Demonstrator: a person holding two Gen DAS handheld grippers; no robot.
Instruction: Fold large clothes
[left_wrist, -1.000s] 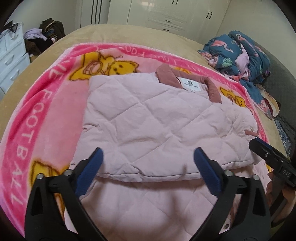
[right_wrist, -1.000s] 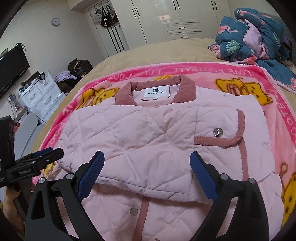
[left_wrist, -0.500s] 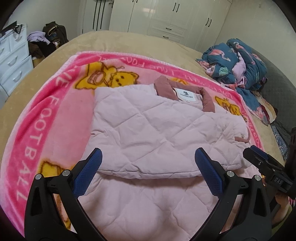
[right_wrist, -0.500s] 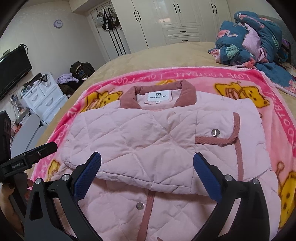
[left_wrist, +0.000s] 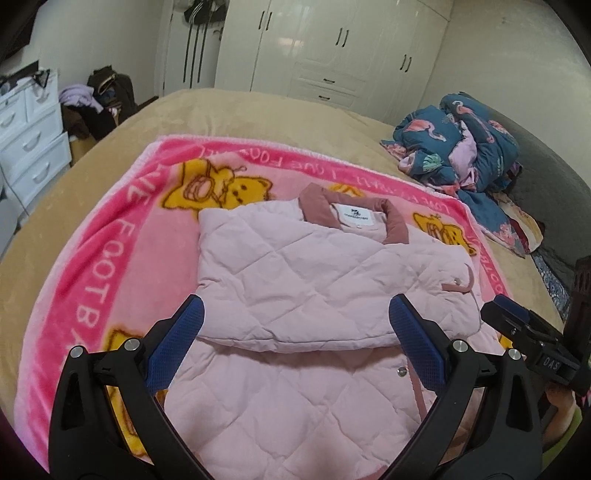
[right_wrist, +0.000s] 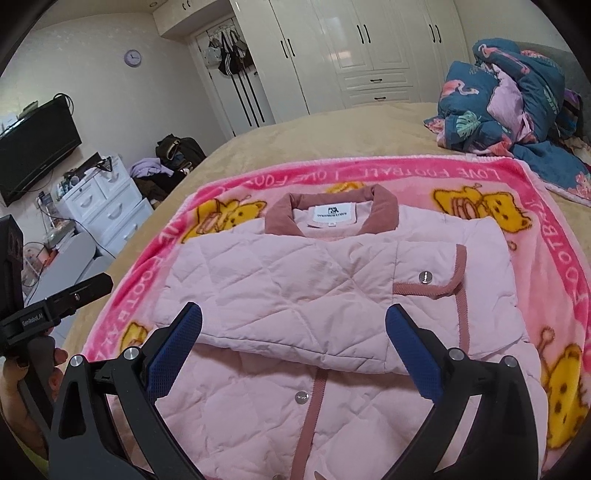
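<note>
Both tongs stand wide open and hold nothing: the left gripper (left_wrist: 295, 347) and the right gripper (right_wrist: 293, 349) each sit at the bottom of their own frame, above the pink quilted jacket (right_wrist: 314, 295). This jacket lies partly folded in the centre of the frame, on a pink cartoon blanket (right_wrist: 554, 229) spread over the bed (left_wrist: 258, 114).

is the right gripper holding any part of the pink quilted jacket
No, the right gripper stands wide open above the pink quilted jacket, with nothing between its blue pads.
</note>
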